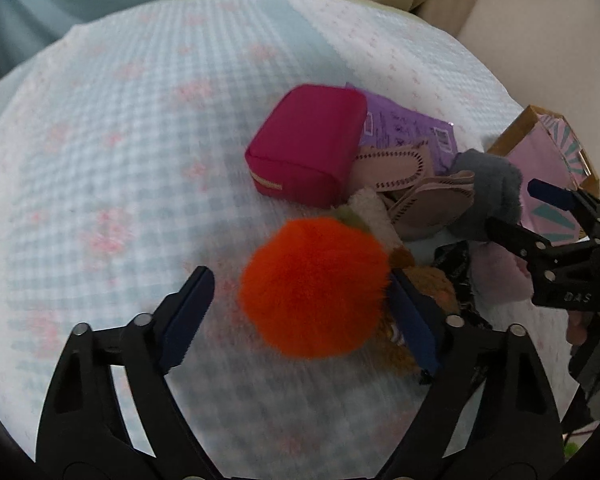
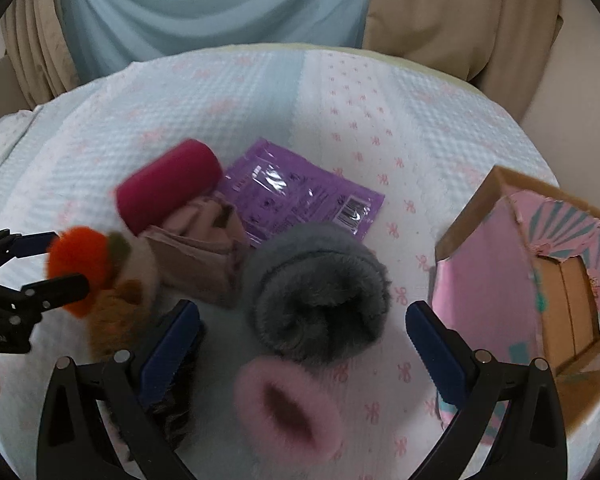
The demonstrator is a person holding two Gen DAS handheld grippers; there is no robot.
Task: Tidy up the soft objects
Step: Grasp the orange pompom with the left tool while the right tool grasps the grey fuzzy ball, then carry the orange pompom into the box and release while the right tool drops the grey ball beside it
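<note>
waffle-weave bedcover in pale blue and white fills the left wrist view, curtains behind at the top. left gripper stands wide open around the orange pompom toy, lower centre; one pad clear on the left, the other tight against its right side, not yet closing. magenta pouch sits just above, purple sachet tucked behind it, beige cloth pieces between pouch and grey fluffy roll. right gripper enters from the right edge, fingers parted beside the grey roll, holding nothing.

right wrist view: same cover, pink cardboard box open at the right edge. right gripper is spread wide with the grey fluffy roll at centre between and beyond its fingers; pink fluffy ring lies nearer, lower centre. a dark furry item touches the left finger, unclear what. left gripper at the left edge brackets the orange toy.

judgement: pick-up step, both tools lining up. next calls for closing gently on soft pile, then carrying toward the box. clutter is packed close; neighbours may drag along.
</note>
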